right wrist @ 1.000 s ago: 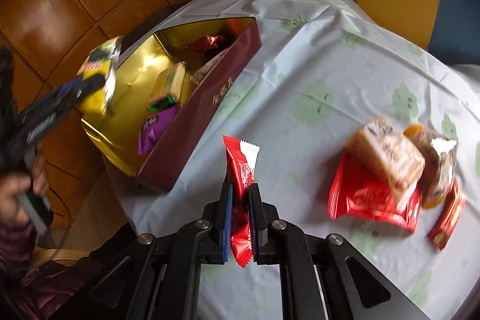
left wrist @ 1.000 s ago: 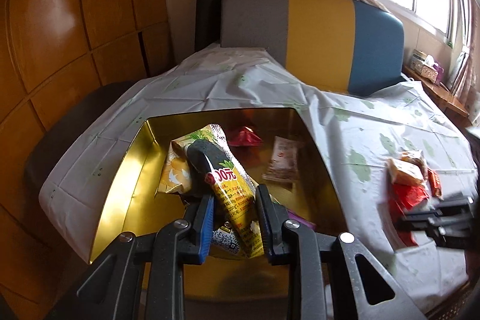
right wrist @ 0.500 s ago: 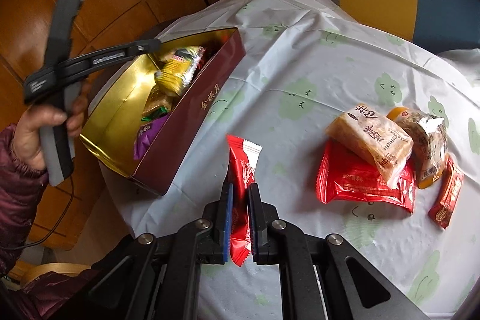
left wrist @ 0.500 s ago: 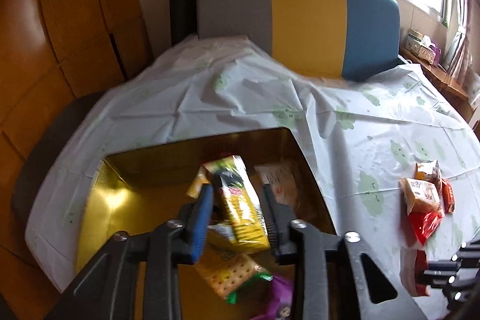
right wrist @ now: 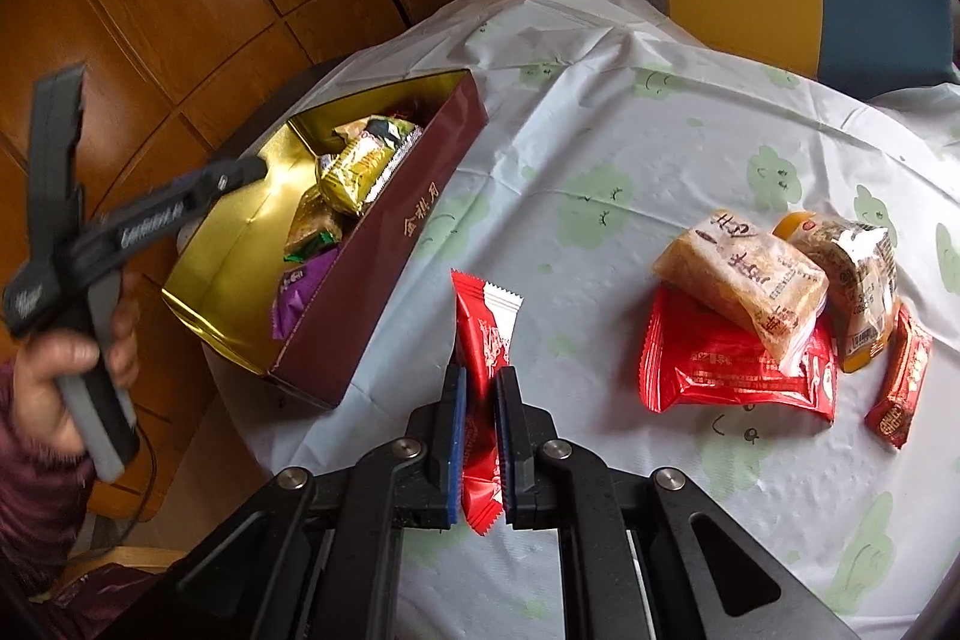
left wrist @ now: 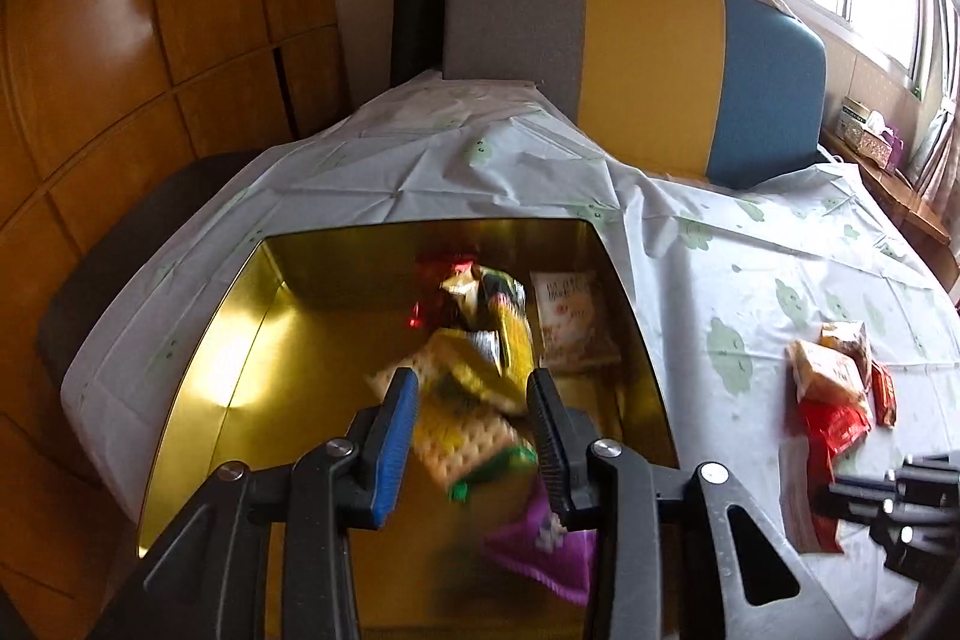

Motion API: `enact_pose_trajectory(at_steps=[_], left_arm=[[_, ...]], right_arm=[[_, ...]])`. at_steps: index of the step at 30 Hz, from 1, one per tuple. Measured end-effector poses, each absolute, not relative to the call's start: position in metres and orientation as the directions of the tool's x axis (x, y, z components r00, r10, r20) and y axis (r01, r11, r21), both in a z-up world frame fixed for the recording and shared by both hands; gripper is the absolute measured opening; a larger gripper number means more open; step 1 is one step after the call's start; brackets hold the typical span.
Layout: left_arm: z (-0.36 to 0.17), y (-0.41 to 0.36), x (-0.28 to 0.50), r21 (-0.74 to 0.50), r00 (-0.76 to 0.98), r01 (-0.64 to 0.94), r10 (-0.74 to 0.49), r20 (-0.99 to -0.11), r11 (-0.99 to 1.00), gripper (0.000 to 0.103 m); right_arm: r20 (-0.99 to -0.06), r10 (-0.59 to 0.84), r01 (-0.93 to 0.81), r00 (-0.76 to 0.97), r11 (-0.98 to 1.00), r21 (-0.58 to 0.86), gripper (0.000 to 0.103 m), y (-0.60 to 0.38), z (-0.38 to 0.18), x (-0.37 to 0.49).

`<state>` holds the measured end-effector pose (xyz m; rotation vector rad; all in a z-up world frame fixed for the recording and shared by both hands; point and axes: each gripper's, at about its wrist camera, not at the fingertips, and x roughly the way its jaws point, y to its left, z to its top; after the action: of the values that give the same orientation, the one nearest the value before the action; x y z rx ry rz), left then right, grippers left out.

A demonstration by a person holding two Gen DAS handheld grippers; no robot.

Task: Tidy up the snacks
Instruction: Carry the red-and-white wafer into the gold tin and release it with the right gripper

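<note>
A box with a gold inside (left wrist: 240,292) and a maroon outer wall (right wrist: 384,244) sits at the table's left edge. My left gripper (left wrist: 474,388) hovers over it, open, nothing between its pads. The yellow packet (left wrist: 498,334) lies below on a cracker packet (left wrist: 462,436), beside a purple packet (left wrist: 540,538) and a white packet (left wrist: 570,316). My right gripper (right wrist: 478,382) is shut on a red-and-white packet (right wrist: 483,334), held just over the tablecloth right of the box. Further right lie a brown cake packet (right wrist: 744,280), a flat red packet (right wrist: 738,370), a clear-wrapped packet (right wrist: 852,268) and a small red bar (right wrist: 900,388).
A pale tablecloth (right wrist: 600,148) with green prints covers the table. A grey, yellow and blue seat back (left wrist: 648,64) stands behind it, with wooden panels (left wrist: 150,40) to the left. A hand in a dark red sleeve (right wrist: 72,364) holds the left gripper beyond the table's left edge.
My left gripper opened and let go of the yellow packet, which dropped into the box onto the other snacks. The right gripper kept its hold on the red-and-white packet.
</note>
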<state>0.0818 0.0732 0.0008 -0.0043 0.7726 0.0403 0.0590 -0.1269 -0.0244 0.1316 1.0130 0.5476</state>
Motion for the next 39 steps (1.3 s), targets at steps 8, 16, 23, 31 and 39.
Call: enact_pose_trajectory(at_steps=[8,16,23,31,39], left_arm=[[0.004,0.075,0.053,0.004,0.725,-0.054,0.042,-0.687,0.999,0.038],[0.003,0.083,0.039,0.001,0.728,-0.079,0.058,-0.683,0.997,0.038],[0.0,0.099,0.032,-0.017,0.724,-0.116,0.073,-0.686,0.993,0.038],[-0.004,0.123,0.026,-0.043,0.719,-0.166,0.091,-0.689,0.985,0.038],[-0.008,0.127,0.024,-0.054,0.714,-0.172,0.087,-0.695,0.984,0.038]], right_arm=[[-0.736,0.516,-0.387,0.439,0.847,0.363,0.009,-0.122,-0.005,0.058],[-0.68,0.588,-0.467,0.438,0.795,0.387,0.009,-0.089,0.026,0.063],[-0.642,0.643,-0.527,0.419,0.747,0.405,0.009,-0.046,0.05,0.079],[-0.678,0.612,-0.527,0.408,0.764,0.373,0.009,-0.008,0.046,0.095],[-0.744,0.551,-0.466,0.378,0.808,0.361,0.012,-0.005,0.012,0.109]])
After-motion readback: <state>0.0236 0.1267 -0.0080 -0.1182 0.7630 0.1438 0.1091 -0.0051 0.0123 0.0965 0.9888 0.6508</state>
